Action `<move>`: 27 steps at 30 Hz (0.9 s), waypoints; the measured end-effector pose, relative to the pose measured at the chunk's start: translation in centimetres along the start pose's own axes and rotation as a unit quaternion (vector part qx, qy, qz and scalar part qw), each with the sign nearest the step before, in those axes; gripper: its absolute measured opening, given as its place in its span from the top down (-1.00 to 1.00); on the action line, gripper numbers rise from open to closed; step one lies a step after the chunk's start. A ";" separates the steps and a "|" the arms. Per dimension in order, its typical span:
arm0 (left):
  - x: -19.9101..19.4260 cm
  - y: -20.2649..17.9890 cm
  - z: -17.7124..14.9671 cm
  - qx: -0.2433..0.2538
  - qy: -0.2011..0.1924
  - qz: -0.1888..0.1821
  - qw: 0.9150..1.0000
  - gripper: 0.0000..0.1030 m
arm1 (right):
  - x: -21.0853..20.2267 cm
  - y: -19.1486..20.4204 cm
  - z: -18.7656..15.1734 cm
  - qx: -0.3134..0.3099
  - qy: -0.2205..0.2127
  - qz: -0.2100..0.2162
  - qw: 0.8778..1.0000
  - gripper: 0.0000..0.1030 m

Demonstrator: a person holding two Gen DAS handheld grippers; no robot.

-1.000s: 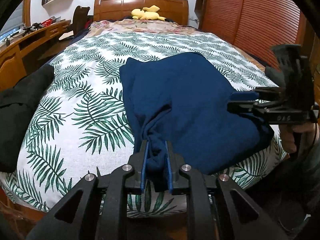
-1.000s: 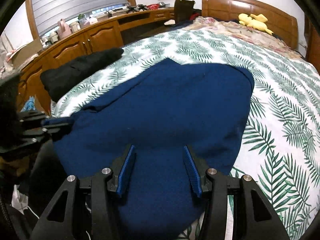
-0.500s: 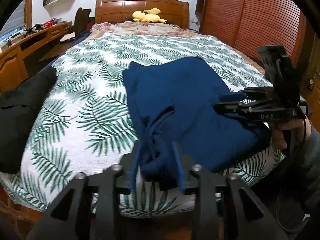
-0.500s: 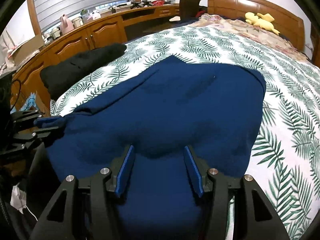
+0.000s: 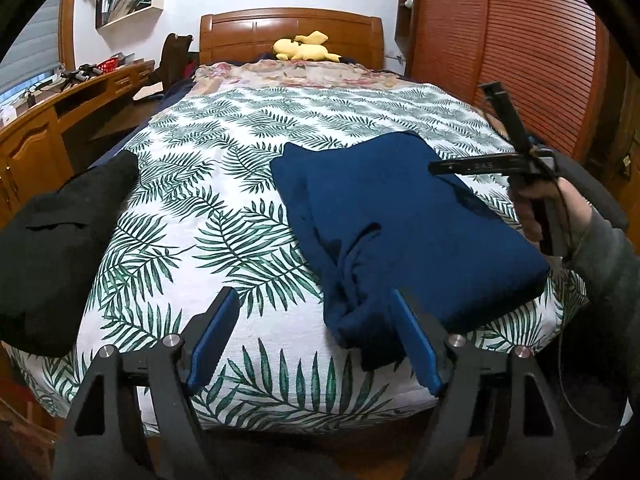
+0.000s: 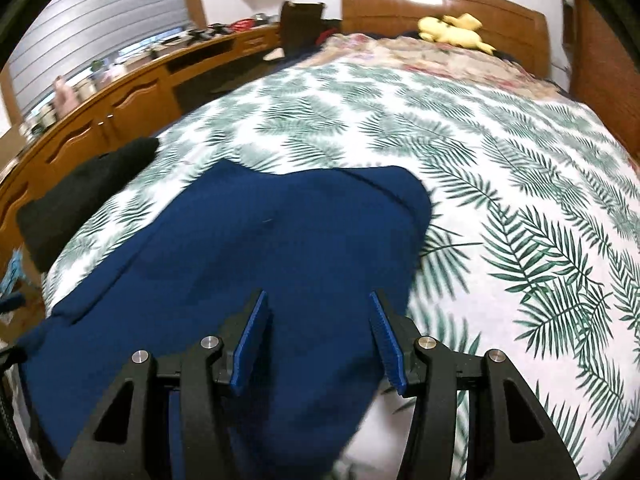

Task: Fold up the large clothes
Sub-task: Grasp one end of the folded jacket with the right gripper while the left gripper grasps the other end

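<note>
Navy knit, soft and thick, lies bunched at the foot of the bed [image 5: 280, 128]: the garment [image 5: 400, 216] sits on the right half of the leaf-print cover, its near corner gathered into a twisted knot of folds that hangs a little over the edge. The left tongs [image 5: 316, 340] stand wide open and hold nothing, with the right pad beside that bunched corner. The right tongs [image 6: 320, 336] are also spread apart and empty, hovering over the garment's broad, smoother panel.

The step looks like a regrasp between folds. To do it well, I would judge it best to pinch a clean single edge rather than the knot, both tongs level with each other, then draw the fabric taut so the heavy knit lies flat before it is turned over.

Left of the garment, well apart, a black cloth [image 5: 60, 240] slumps in a matte heap. Far beyond, a yellow plush [image 5: 304, 50] rests against the glossy wooden headboard [image 5: 288, 28]
</note>
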State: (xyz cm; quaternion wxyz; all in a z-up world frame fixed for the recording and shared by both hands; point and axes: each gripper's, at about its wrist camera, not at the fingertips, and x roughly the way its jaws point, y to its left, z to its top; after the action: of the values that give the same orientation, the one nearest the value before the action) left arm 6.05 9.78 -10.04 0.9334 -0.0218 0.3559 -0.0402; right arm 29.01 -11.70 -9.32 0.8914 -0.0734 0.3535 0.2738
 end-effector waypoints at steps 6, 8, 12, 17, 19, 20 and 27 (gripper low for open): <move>0.2 0.1 -0.2 -0.004 0.004 0.001 1.000 -0.52 | 3.5 -2.4 2.1 0.032 0.017 -0.020 0.999 -0.25; 0.1 0.0 -0.3 -0.004 0.005 0.003 1.000 -0.52 | 4.2 -3.2 2.4 0.053 0.022 -0.007 0.998 -0.31; -0.2 -0.2 -0.4 -0.002 0.008 0.011 1.000 -0.52 | 5.8 -4.6 3.0 0.091 0.033 0.036 0.995 -0.32; -0.5 -0.4 -0.7 0.000 0.010 0.017 1.000 -0.52 | 7.0 -5.4 3.5 0.101 0.038 0.091 0.990 0.33; -0.5 -0.4 -0.6 -0.002 0.011 0.018 1.000 -0.52 | 6.7 -5.3 3.5 0.092 0.034 0.095 0.991 0.58; -0.4 -0.4 -0.6 -0.002 0.013 0.018 1.000 -0.52 | 6.4 -5.3 3.5 0.091 0.029 0.092 0.991 0.73; -1.0 -1.0 0.0 0.010 0.016 0.024 1.000 -0.52 | 0.9 -5.7 2.8 0.085 -0.057 0.065 0.993 0.91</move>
State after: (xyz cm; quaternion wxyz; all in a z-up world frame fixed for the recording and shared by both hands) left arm 5.26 8.85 -9.36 0.9286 -0.0033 0.3704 -0.0217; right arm 34.29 -15.19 -8.25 0.8937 0.0417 0.3278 0.3035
